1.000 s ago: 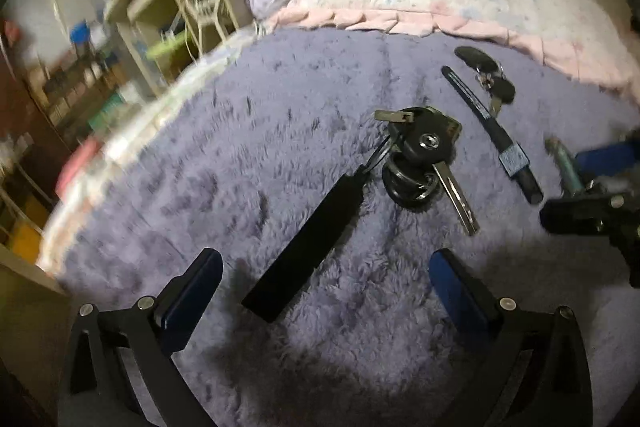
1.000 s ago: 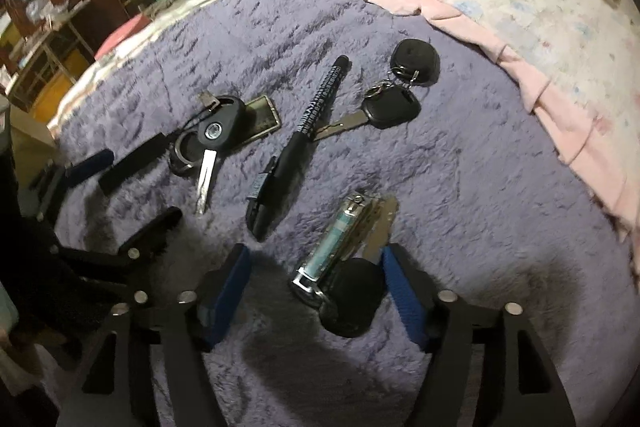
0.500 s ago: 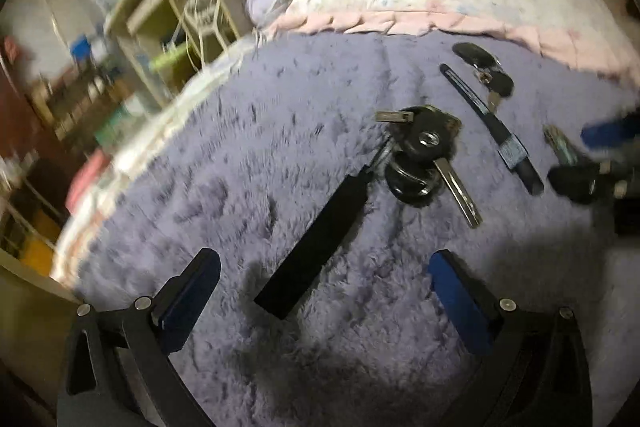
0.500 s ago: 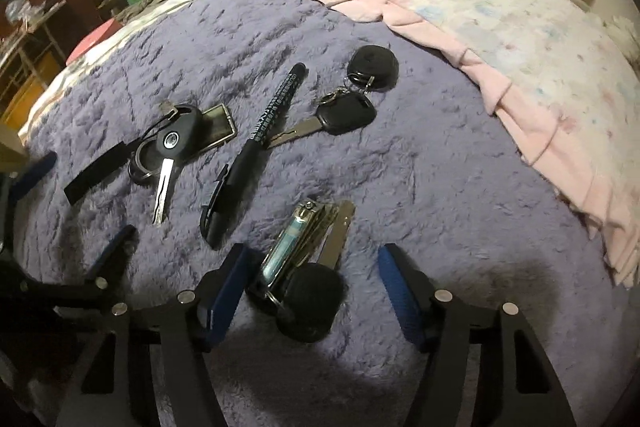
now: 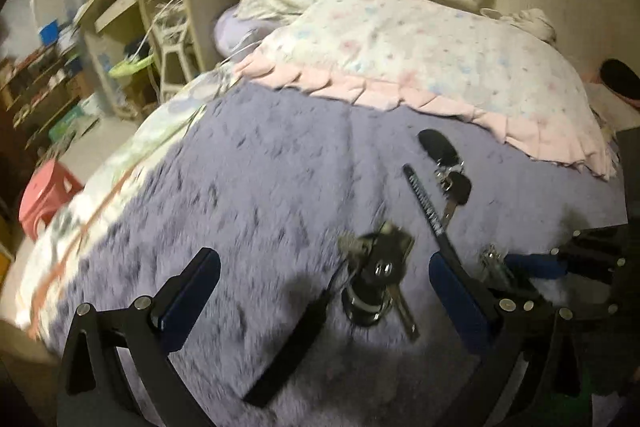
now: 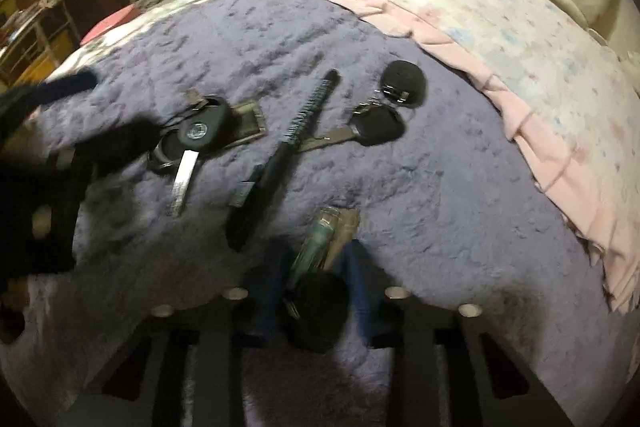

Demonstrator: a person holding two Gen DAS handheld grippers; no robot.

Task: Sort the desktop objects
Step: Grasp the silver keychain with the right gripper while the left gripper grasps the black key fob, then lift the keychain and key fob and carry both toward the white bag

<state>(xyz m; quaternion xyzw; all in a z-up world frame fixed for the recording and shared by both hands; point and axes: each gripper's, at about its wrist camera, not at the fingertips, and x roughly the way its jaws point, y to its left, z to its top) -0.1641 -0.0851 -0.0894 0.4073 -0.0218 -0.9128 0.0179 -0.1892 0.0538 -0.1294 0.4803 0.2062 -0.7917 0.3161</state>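
1. Key bunch with a round black fob and a teal-and-silver tool (image 6: 318,259): lies on the purple fleece blanket (image 6: 440,195) at lower centre of the right wrist view, between the two blue fingers (image 6: 362,291) of the right gripper (image 6: 316,291). The fingers stand narrow and are closing on the bunch; blur hides whether the pads already press on it. In the left wrist view the bunch shows only as a metal glint at the right edge, beside the right gripper (image 5: 532,265).
2. Black pen with a ribbed grip (image 6: 280,163): lies diagonally just left of the bunch, tip toward the upper centre; in the left wrist view (image 5: 428,211) it runs down behind the right-hand finger.
3. Black-headed key with an oval fob (image 6: 376,125): lies right of the pen's ribbed end, the fob above it; upper right of centre in the left wrist view (image 5: 456,187).
4. Car key bunch with a silver blade (image 6: 200,139): left of the pen, resting on a dark ring and a small greenish card. In the left wrist view (image 5: 380,275) it lies between the fingers but beyond them, untouched, with a black strap (image 5: 288,347) trailing to the lower centre.
5. Left gripper (image 5: 324,291): fingers (image 5: 188,291) spread wide, nothing held; it appears as a dark blur at the left edge of the right wrist view (image 6: 60,131).
6. Surroundings: a floral quilt with a pink frill (image 5: 420,67) covers the bed beyond the blanket; shelves (image 5: 132,27) and a pink stool (image 5: 44,199) stand at the left.
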